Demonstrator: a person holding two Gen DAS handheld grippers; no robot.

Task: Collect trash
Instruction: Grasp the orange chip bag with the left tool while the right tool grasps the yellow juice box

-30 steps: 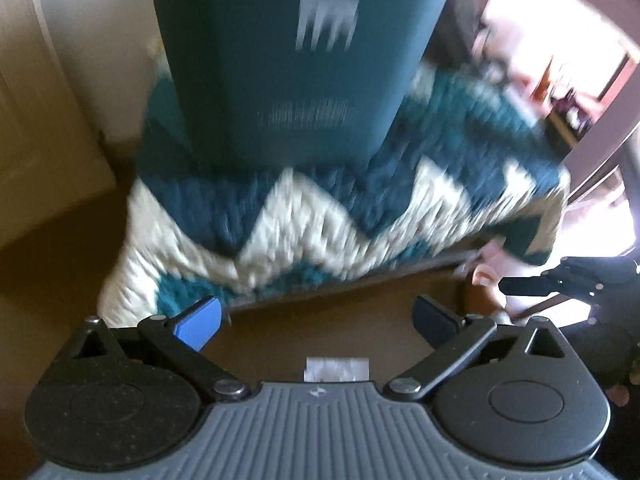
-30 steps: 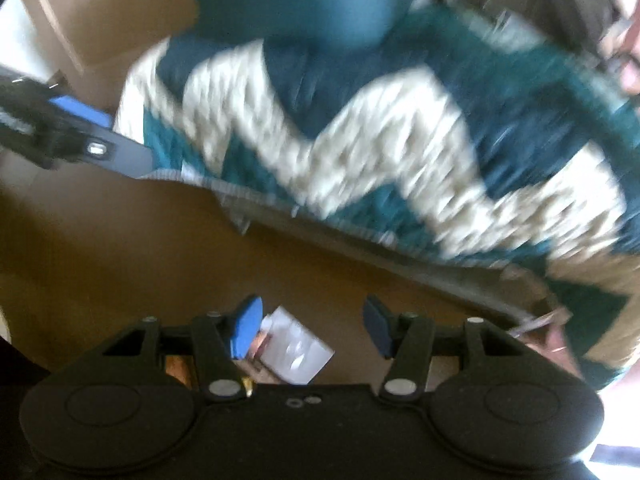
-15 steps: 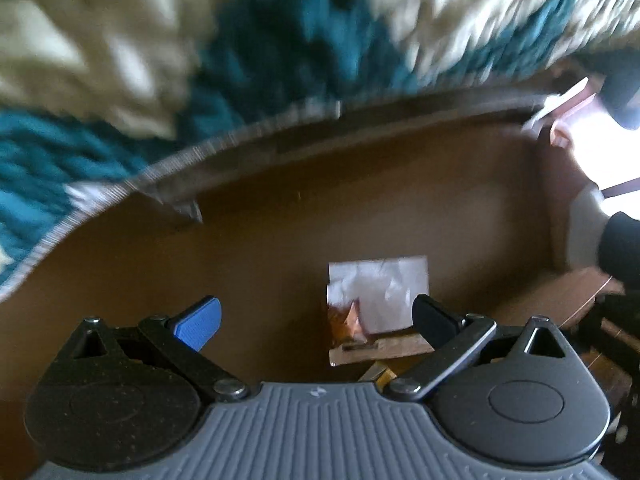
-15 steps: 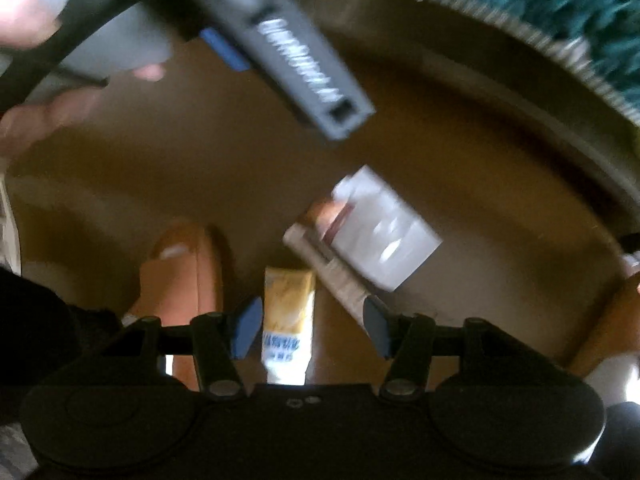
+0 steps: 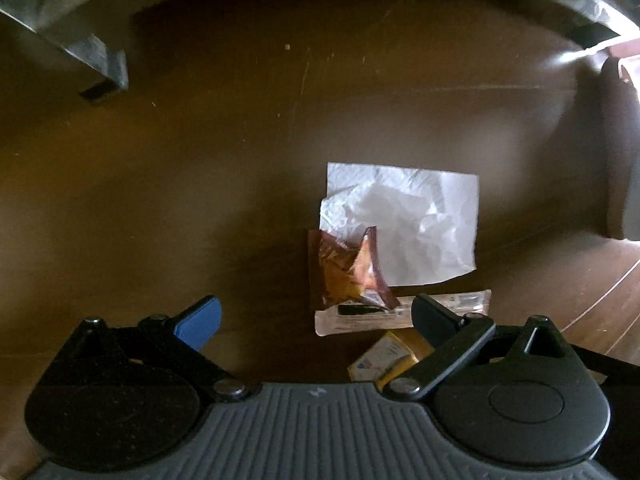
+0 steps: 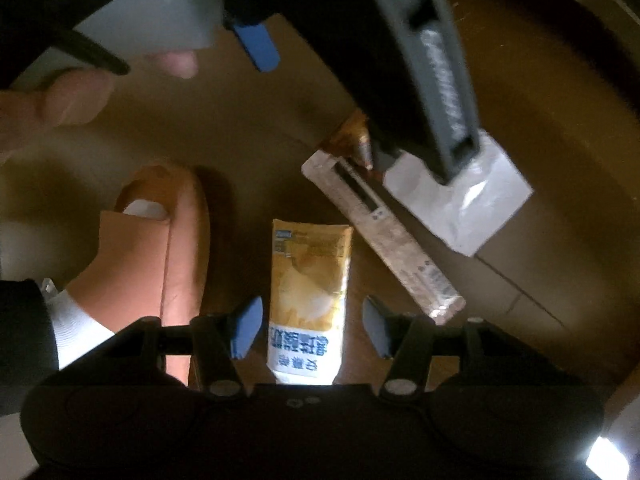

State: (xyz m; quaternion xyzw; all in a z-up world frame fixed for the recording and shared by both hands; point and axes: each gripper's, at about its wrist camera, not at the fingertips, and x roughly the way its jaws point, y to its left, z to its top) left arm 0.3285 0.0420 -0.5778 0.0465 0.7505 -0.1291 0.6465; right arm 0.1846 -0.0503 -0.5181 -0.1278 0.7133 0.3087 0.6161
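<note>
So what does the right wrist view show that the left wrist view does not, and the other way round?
Only the right wrist view: an orange slipper on a foot, a hand, the left gripper's body from outside.
Only the left wrist view: a grey frame leg.
Both: white wrapper, orange snack bag, long clear packet, yellow packet, brown floor.

dim brown floor [image 5: 200, 152], furniture leg [image 5: 104, 76]

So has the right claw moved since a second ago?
Yes. The right claw has dropped from facing the bed toward the floor; the yellow packet now lies between its open jaws.
</note>
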